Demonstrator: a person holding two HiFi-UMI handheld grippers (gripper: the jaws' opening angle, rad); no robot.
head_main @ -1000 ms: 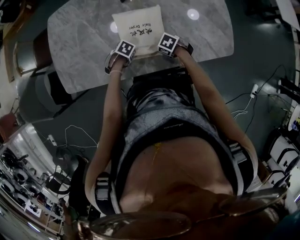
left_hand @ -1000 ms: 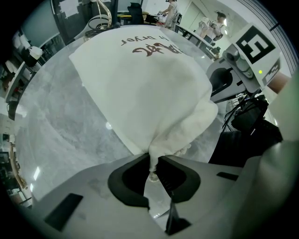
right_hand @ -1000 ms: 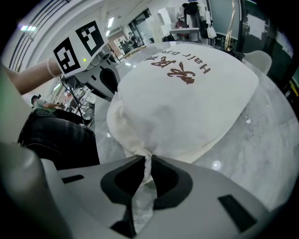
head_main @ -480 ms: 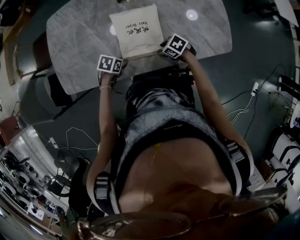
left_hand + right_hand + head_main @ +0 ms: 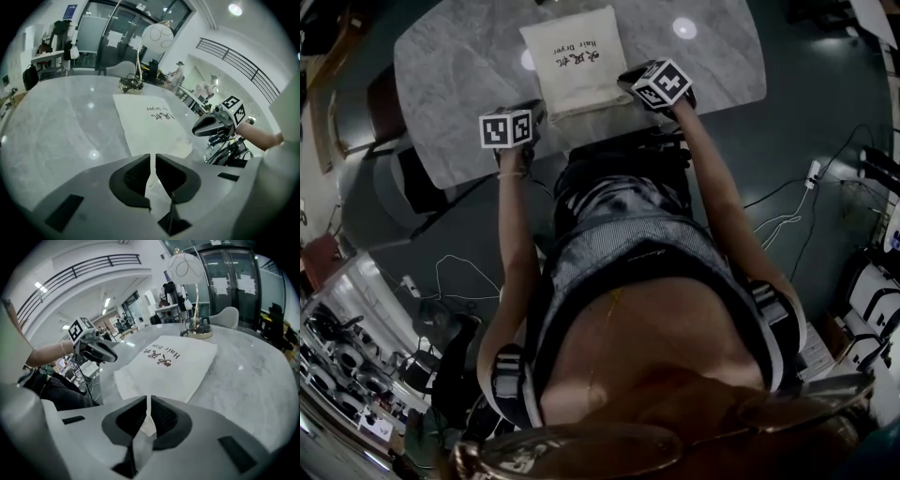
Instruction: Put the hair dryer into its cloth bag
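The cream cloth bag (image 5: 574,58) with dark "Hair Dryer" print lies flat on the marble table (image 5: 459,84). No hair dryer shows outside it. My left gripper (image 5: 536,109) hovers off the bag's near left corner. My right gripper (image 5: 625,79) hovers off the near right corner. Both have just been closing, and nothing is between their pads. In the left gripper view the jaws (image 5: 153,157) stand shut, with the bag (image 5: 150,126) white behind the slit. The right gripper view shows its jaws (image 5: 148,401) shut the same way over the bag (image 5: 168,366). Each sees the other's beak bare (image 5: 196,132), (image 5: 115,358).
A lamp with a white globe (image 5: 157,35) stands on a round base (image 5: 131,85) beyond the bag's far end. A chair (image 5: 380,103) sits at the table's left. Cables (image 5: 787,211) trail on the dark floor to the right. My body is at the table's near edge.
Both grippers have lifted off the bag's near edge. The left one drew left and toward me, the right one rose to the right. The bag stays flat.
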